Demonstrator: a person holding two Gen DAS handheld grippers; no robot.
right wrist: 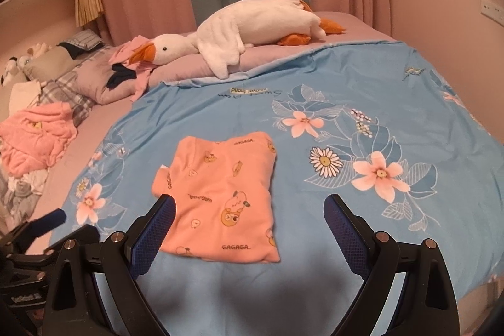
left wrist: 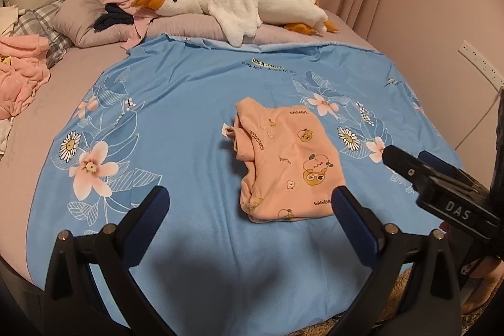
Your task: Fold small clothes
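Pink crumpled clothes (right wrist: 34, 137) are heaped at the left edge of the bed, apparently awaiting their turn. Nearer the middle, a peach printed garment (right wrist: 220, 197) is seen folded into a compact rectangle on the blue floral sheet (right wrist: 362, 84). The left gripper (left wrist: 252, 207) and right gripper (right wrist: 249, 216) are both held above it, fingers apart and empty. This fold is judged complete; another garment would need fetching next.

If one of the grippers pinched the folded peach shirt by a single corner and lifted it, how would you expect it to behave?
The folded peach shirt looks like thin, soft knit, so it would probably droop and unfold rather than hold its shape. It seems light for its size. Pushed across the smooth blue floral blanket, its loose layered edges would likely bunch up instead of sliding as one piece.
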